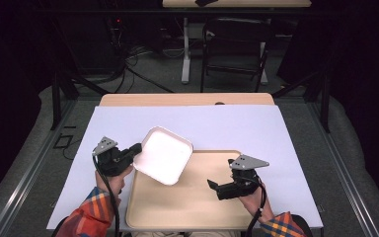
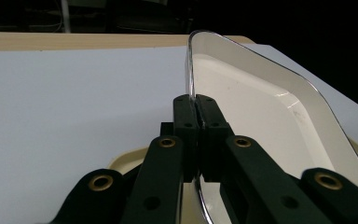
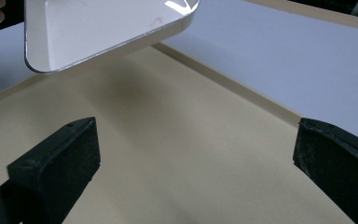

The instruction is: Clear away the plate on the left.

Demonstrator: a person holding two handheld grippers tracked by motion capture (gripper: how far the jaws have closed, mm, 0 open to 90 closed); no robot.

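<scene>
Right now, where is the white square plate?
In the high view the white square plate is left of centre, tilted above the beige tray's far left corner, its rim pinched by the left gripper.

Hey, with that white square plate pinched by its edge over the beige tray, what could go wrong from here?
1. The left claw holds the white plate only by a thin strip of rim, and the plate is tilted; it could pivot or slip out.
2. It hangs above the beige tray, so a slip would likely drop it there, perhaps chipping it.
3. The right claw is open over the tray, not supporting the plate.
</scene>
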